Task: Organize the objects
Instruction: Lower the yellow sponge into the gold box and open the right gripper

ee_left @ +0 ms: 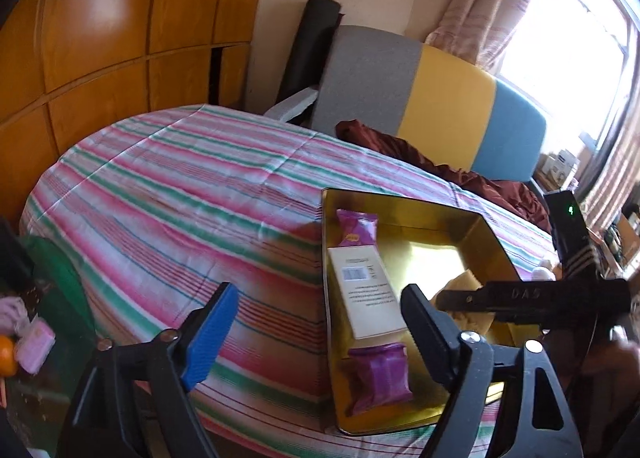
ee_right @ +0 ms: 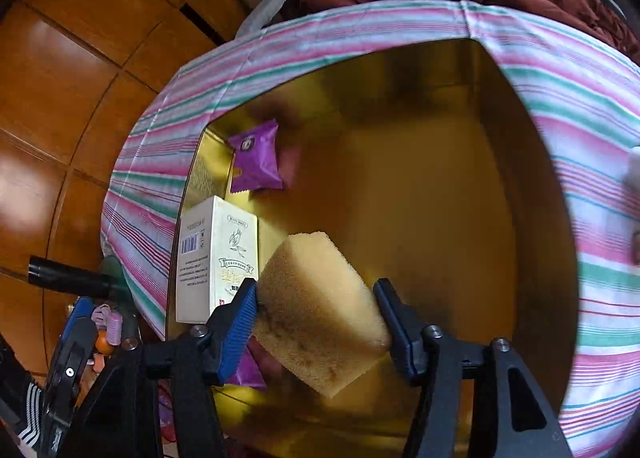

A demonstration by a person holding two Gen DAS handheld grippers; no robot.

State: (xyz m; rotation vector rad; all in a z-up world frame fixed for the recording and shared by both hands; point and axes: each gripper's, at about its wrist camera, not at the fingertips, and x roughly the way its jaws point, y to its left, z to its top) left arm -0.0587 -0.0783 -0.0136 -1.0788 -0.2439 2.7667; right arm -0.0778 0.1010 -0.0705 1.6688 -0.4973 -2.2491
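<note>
A bed spread with a pink, green and white striped sheet fills the room, backed by a grey, yellow and blue headboard and flanked by orange wooden wardrobe panels; a dark red blanket lies bunched against the headboard. On the sheet rests a shallow gold tin, its lid off. Along the tin's left wall lie three items in a row: a purple snack packet at the far end, a white carton with a barcode in the middle, and a second purple packet nearest the camera. The right gripper hangs over the tin's open floor with a yellow sponge between its blue-padded fingers; both pads touch the sponge's sides, though how firmly they press cannot be told. The sponge sits tilted, just right of the carton, above the tin's bottom. The left gripper hovers over the tin's near left edge, its fingers standing wide apart with nothing between them. At the bed's left edge, a small pink item and an orange fruit lie low beside a green object.
</note>
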